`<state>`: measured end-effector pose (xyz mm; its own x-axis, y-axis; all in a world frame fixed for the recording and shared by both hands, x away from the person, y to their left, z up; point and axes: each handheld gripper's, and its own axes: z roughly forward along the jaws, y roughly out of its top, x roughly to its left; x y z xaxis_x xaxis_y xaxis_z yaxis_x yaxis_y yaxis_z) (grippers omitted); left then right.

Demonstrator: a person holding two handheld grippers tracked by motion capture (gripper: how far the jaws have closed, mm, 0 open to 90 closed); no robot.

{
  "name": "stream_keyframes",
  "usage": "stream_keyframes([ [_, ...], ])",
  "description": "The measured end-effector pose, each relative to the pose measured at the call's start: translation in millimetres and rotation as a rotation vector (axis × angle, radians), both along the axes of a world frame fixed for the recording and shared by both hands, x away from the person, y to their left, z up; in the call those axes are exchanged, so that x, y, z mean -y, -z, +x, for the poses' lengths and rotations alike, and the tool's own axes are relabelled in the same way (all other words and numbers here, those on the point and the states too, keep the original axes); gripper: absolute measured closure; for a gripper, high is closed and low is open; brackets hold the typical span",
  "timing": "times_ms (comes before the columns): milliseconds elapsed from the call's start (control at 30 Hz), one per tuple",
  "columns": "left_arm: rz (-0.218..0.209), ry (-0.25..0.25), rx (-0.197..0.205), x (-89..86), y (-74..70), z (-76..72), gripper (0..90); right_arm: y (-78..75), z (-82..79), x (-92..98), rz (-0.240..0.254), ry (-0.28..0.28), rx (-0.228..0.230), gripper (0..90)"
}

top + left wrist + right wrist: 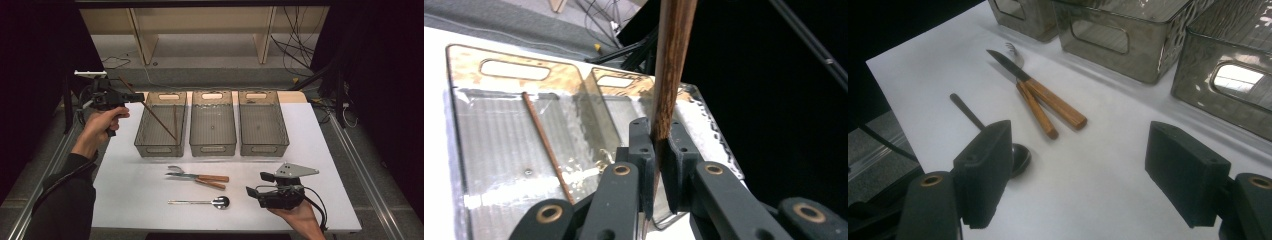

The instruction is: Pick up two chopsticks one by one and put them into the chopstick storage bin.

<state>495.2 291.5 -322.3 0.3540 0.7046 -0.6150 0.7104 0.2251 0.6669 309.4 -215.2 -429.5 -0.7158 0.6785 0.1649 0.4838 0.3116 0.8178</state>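
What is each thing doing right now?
Left gripper: shut on a chopstick, held over the left bin.
Second chopstick: lying in the left bin.
Middle bin, right bin: empty.
Right gripper: open, holding nothing.
Knife, fork, spoon: lying on the table.

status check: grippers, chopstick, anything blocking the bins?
Left gripper shut on chopstick, held slanted above the left bin. Right gripper open, hovering low near spoon. Second chopstick already in that bin; nothing in the way.
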Motion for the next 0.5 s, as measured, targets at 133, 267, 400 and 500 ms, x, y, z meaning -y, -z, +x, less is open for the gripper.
stream_keyframes([
  [133, 0.024, -0.017, -0.016, 2.3, 4.8, 7.6, 84.0, 1.0, -0.6, -0.5, 0.001, -0.007, 0.0, 26.4],
  [267, 0.064, -0.019, -0.028, 7.3, 7.7, 14.2, 84.0, 1.8, -1.3, -1.1, -0.002, -0.009, 0.003, 26.0],
  [400, 0.076, -0.01, -0.043, 11.5, 13.0, 19.0, 83.9, 1.3, -2.3, -0.7, 0.001, -0.008, 0.01, 25.9],
  [500, 0.094, -0.002, -0.05, 15.5, 17.0, 21.0, 84.0, 0.3, -3.0, 0.2, 0.005, -0.005, 0.015, 25.9],
])
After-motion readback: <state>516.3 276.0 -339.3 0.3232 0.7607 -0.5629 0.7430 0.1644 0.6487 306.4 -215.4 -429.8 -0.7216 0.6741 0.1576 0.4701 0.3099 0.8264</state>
